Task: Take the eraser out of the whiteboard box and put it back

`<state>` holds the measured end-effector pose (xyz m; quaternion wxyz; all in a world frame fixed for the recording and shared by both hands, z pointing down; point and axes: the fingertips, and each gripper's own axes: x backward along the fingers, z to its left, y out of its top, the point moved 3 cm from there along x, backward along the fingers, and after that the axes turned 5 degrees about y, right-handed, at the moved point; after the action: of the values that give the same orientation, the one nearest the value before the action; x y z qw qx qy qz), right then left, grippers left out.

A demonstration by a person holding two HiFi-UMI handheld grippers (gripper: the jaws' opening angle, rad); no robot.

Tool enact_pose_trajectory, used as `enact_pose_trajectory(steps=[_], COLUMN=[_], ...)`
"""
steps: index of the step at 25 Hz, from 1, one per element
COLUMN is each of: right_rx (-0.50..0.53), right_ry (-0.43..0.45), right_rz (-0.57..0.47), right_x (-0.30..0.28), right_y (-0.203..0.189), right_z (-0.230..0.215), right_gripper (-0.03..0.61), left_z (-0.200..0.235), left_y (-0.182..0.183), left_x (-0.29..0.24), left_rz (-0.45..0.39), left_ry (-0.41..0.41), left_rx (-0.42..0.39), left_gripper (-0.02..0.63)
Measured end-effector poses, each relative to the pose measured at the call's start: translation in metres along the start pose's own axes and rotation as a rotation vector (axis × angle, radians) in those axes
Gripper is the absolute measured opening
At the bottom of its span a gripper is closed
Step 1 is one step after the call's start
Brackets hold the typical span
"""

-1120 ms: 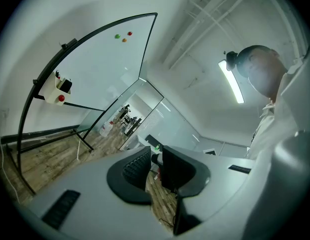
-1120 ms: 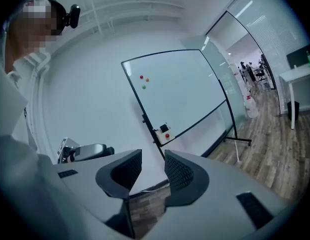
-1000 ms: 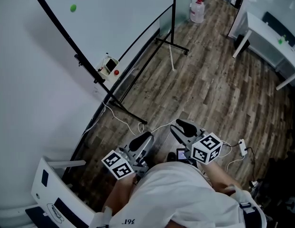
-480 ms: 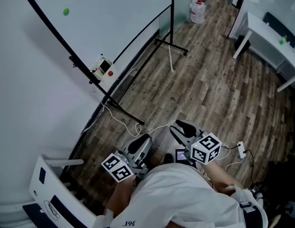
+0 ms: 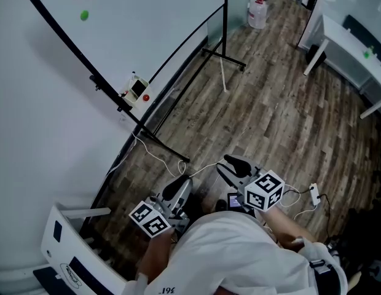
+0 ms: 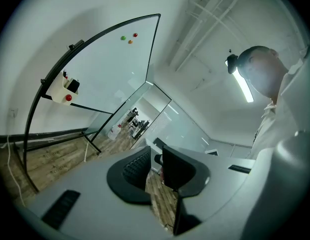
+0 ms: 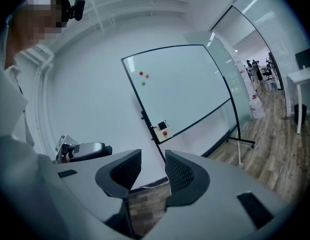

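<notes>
Lowered slightly since earlier: left gripper (image 5: pixel 177 190), held with jaws together, and right gripper (image 5: pixel 235 165), jaws set apart; both empty. Hung at lower edge of whiteboard (image 5: pixel 147 23): whiteboard box (image 5: pixel 136 90).

whiteboard box (image 5: pixel 131 93) — small white open holder fixed on the whiteboard's (image 5: pixel 135 23) dark lower edge, tilted with the board. eraser (image 5: pixel 139 88) — dark block seated inside the box, top showing above its wall; finer detail too small to tell.
</notes>
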<state>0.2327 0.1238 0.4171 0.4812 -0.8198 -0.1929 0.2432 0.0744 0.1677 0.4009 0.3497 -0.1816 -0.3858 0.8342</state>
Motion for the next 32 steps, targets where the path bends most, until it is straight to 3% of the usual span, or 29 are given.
enact_pose_trajectory(steps=[16, 22, 32], right_rx=[-0.011, -0.004, 0.009], right_ry=[-0.007, -0.015, -0.044], right_rz=[-0.012, 0.001, 0.003], right_x=[-0.174, -0.22, -0.256], right_y=[0.054, 0.044, 0.048], right_z=[-0.002, 0.005, 0.015], right_gripper=[0.149, 0.149, 0.149], left_z=[0.138, 0.182, 0.214], left_y=[0.133, 0.149, 0.169], left_x=[-0.005, 0.009, 0.02], left_rz=[-0.001, -0.009, 0.011], left_ry=[-0.012, -0.013, -0.026], left_rx=[-0.031, -0.036, -0.054], left_gripper=[0.094, 0.094, 0.094])
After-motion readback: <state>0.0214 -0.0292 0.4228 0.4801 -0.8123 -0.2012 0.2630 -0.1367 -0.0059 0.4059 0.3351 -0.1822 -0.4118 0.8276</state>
